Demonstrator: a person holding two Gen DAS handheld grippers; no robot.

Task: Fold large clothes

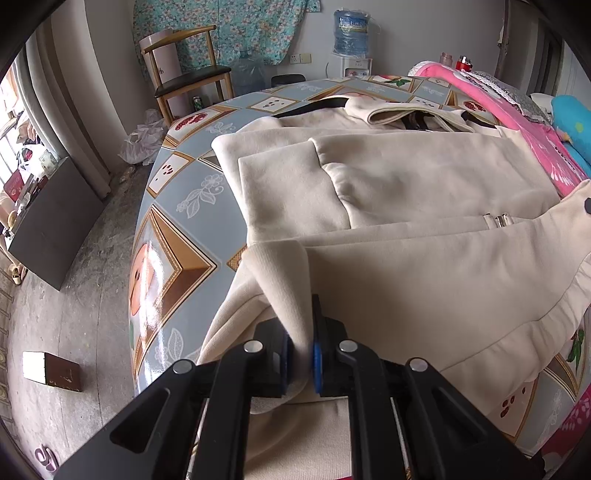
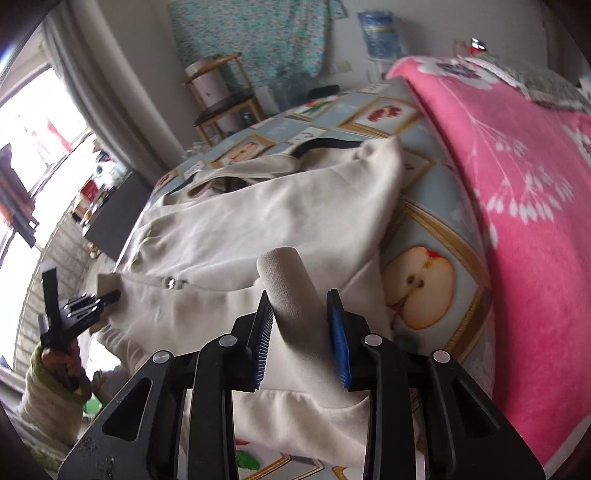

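Observation:
A cream zip-up jacket (image 1: 406, 177) lies spread on the patterned tablecloth (image 1: 177, 206), with a sleeve folded across its front. My left gripper (image 1: 299, 325) is shut on a pinch of the near hem at the table's left edge. The right wrist view shows that same gripper (image 2: 109, 295) in a person's hand, holding the jacket's (image 2: 258, 206) corner. My right gripper (image 2: 299, 295) straddles a raised roll of the hem. Its left pad (image 2: 264, 332) touches the cloth, while the right pad (image 2: 338, 339) stands a little off it.
A pink flowered blanket (image 2: 517, 184) covers the table's right side beside the jacket. Beyond the table stand a wooden chair (image 1: 184, 74) and a water dispenser (image 1: 351, 33). A dark cabinet (image 1: 51, 221) and a small box (image 1: 51, 371) sit on the floor at left.

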